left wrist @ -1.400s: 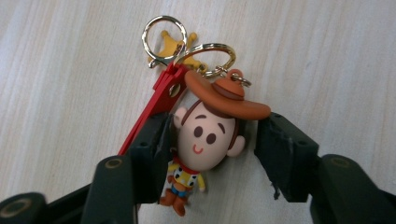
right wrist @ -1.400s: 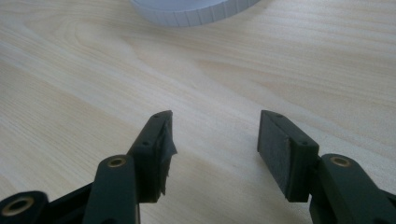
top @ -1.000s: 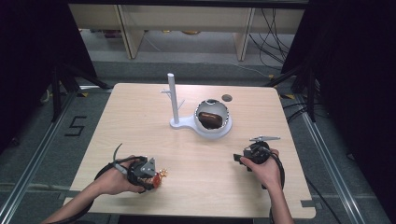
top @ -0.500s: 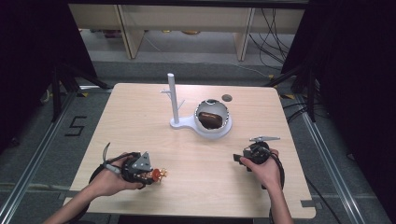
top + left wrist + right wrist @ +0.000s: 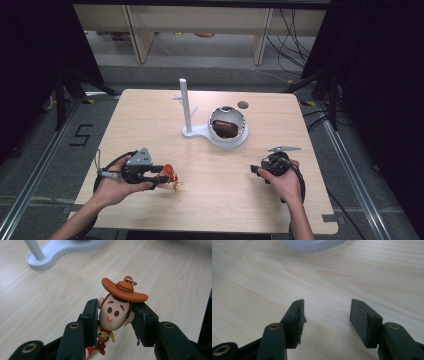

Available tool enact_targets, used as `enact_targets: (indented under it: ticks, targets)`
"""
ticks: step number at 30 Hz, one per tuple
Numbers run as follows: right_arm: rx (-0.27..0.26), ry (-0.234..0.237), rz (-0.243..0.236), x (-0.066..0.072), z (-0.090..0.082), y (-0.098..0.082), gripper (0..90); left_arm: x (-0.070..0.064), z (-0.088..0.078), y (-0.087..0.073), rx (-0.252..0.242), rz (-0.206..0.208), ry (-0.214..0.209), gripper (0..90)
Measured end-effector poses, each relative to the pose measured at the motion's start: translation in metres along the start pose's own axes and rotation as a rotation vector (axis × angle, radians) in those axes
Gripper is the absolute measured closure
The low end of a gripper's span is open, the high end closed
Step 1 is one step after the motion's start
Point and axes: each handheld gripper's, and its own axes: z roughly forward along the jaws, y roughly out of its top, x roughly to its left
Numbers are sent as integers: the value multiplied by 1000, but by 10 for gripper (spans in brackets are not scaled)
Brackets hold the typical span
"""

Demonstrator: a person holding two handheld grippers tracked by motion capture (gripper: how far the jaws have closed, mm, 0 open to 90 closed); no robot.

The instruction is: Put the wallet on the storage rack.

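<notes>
A small cowboy figure keychain (image 5: 115,312) with a brown hat and a metal ring on top sits between the jaws of my left gripper (image 5: 115,315), which is shut on its head. In the high view this gripper (image 5: 162,176) is at the table's front left, lifted a little, with the figure (image 5: 170,174) at its tip. My right gripper (image 5: 256,170) rests at the front right; its jaws (image 5: 327,320) stand open with bare wood between them. A white stand (image 5: 186,107) with a tall post and small side pegs rises mid-table, joined to a white round bowl (image 5: 229,139).
The bowl holds a dark brown object (image 5: 225,128). A small dark disc (image 5: 243,105) lies behind the bowl. The wooden table (image 5: 150,120) has open room on its left half and between the two hands. Shelves and cables lie beyond the far edge.
My left gripper has risen with the cowboy figure and shifted slightly left. The right gripper has not moved.
</notes>
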Motion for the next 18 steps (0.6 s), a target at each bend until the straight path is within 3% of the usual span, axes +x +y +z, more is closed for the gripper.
enact_targets:
  ticks: [2, 5, 6, 12, 14, 18]
  targets:
    - [-11, -14, -23, -1, 1, 0, 464, 3, -4, 4, -23, -31, 17, 581]
    - [-3, -3, 6, 1, 0, 0, 464, 8, -10, 10, -63, -59, 46, 581]
    - [-24, -3, 0, 1, 1, -1, 464, 9, -12, 13, -78, -69, 58, 581]
    - [-14, 4, -23, -1, 2, 0, 464, 21, -23, 29, -143, -121, 118, 582]
    - [9, -3, 10, 1, 1, -1, 464, 25, -25, 35, -170, -140, 134, 581]
    - [1, -2, 2, 1, 2, 0, 464, 30, -26, 44, -219, -164, 152, 581]
